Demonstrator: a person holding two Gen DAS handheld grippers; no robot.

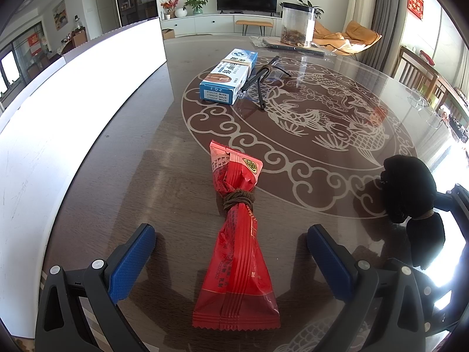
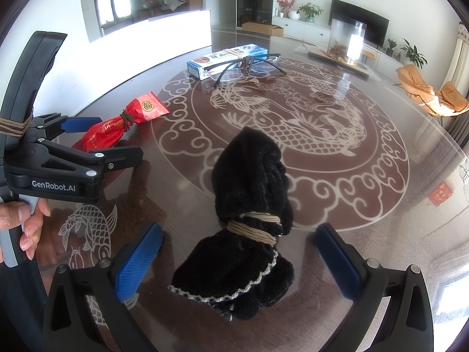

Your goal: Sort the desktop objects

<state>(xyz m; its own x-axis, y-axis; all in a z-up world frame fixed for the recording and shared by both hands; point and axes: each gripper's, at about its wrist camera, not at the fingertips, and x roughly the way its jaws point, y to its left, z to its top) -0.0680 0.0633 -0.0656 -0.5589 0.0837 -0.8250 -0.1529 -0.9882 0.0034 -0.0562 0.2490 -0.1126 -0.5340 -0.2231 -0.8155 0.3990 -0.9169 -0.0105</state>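
The red snack packet, tied at its waist, lies lengthwise straight ahead of the left gripper, whose spread jaws flank it untouched. To the packet's right, the black cloth bundle sits likewise between the empty, wide right gripper.

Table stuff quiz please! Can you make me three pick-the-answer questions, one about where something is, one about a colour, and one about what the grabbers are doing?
1. Where do the glasses lie?
A. Against the blue box
B. On the black cloth
C. Inside the clear jar

2. What colour is the tied snack packet?
A. Green
B. Red
C. Yellow

3. How is the left hand-held gripper?
A. Shut on the packet
B. Open, a finger on each side of the packet
C. Holding the glasses

Answers: 1 A, the frames rest beside the box. 2 B, its wrapper is red. 3 B, gaps show on both sides.
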